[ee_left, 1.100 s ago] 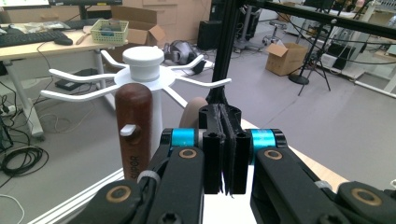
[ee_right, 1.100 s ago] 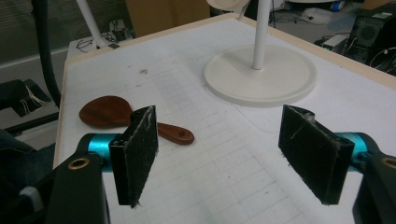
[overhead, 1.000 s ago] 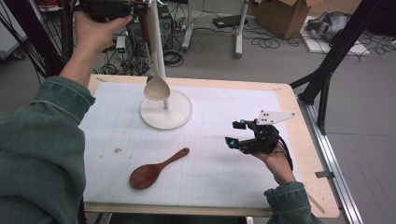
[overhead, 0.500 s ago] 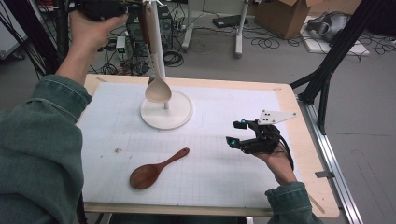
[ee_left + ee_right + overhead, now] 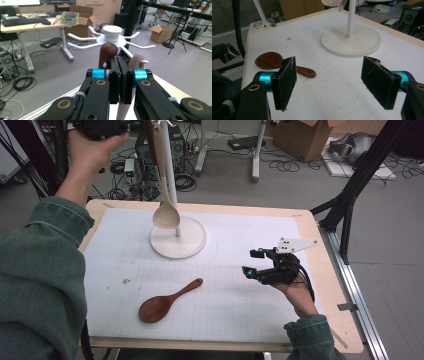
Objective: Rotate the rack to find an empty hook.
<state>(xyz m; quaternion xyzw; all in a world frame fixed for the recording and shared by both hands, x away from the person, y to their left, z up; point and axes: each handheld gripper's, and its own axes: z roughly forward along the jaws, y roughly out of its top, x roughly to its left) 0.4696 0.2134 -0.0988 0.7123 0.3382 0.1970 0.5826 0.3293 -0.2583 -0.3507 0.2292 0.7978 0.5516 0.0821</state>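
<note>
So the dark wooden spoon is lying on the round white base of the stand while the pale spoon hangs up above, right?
Not quite. The dark wooden spoon lies on the white mat, apart from the round white base, as the high view shows. The pale spoon does hang up by the stand's pole.

Stand (image 5: 178, 245) sits on table (image 5: 320, 270), back-centre, pole upright. Pale spoon (image 5: 165, 215) hangs beside the pole, bowl just above the base, handle up in left gripper (image 5: 120, 75). Second spoon (image 5: 162, 302) lies flat near the front edge, left of centre. Right gripper (image 5: 252, 262) hovers to its right, well apart from the stand.
</note>
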